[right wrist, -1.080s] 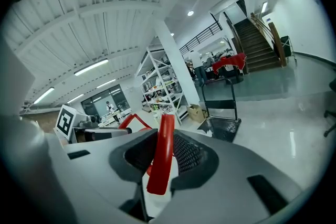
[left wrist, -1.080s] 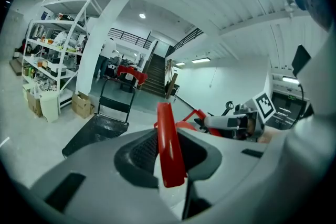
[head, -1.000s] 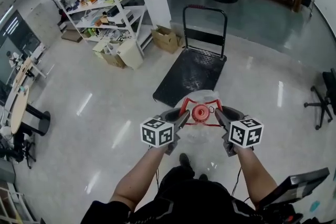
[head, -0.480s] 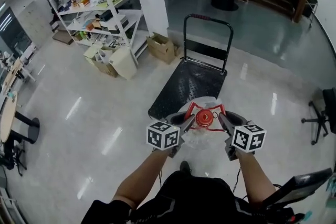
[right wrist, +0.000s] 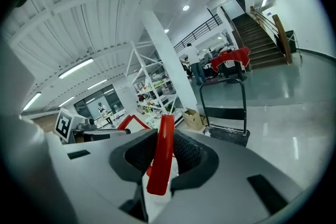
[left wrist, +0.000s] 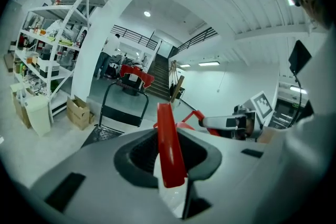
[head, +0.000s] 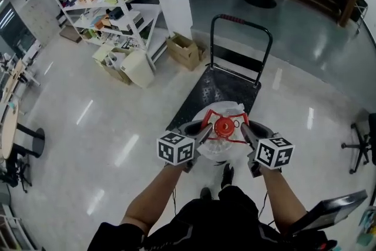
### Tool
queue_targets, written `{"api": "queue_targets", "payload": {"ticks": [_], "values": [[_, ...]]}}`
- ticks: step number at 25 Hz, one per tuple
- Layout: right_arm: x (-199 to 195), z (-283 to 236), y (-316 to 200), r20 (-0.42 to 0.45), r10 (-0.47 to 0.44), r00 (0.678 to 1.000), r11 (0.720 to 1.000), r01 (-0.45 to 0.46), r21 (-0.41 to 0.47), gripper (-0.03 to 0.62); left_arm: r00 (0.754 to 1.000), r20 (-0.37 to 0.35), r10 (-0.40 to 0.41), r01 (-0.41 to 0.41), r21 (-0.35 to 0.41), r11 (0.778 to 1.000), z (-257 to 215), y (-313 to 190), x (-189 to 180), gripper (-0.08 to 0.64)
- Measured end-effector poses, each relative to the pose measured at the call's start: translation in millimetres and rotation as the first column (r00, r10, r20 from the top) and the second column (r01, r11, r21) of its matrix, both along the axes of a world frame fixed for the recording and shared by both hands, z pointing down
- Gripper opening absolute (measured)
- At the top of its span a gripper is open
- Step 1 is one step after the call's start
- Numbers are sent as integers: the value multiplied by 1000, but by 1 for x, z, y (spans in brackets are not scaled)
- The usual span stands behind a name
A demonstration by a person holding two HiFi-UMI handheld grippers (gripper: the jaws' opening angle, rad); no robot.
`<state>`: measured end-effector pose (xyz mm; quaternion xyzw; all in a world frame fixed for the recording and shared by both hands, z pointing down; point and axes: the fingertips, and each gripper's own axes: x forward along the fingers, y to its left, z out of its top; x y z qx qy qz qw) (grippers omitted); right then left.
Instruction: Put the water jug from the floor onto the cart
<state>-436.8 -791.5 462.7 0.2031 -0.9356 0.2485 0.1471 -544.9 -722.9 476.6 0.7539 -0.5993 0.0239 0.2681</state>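
Red handle straps (head: 225, 116) top the clear water jug (head: 218, 149), held up between both grippers in the head view, against the near end of the black cart (head: 226, 88). In the left gripper view, the left gripper (left wrist: 170, 168) has its jaws clamped on one strap. In the right gripper view, the right gripper (right wrist: 157, 165) likewise pinches a strap, with the cart far right.

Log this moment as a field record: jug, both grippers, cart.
water jug: clear, red-capped, carried by its red handle, at the cart's near end
left gripper: fingers shut on the red handle's left side
right gripper: fingers shut on its right side
cart: black flatbed, push handle at far end
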Motion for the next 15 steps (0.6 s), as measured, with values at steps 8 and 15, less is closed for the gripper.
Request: {"api": "queue_targets", "payload": {"ticks": [8,15], "values": [[-61,20,-89,32,-109,994,992,111,-62,89,994,11,-112,113,-78,991,16,-78,-58,77],[-110,51,-140,-12,-127,992,989,126,-82,89,989,-23,-149,145,-119,982,49,-123,-104,77]]}}
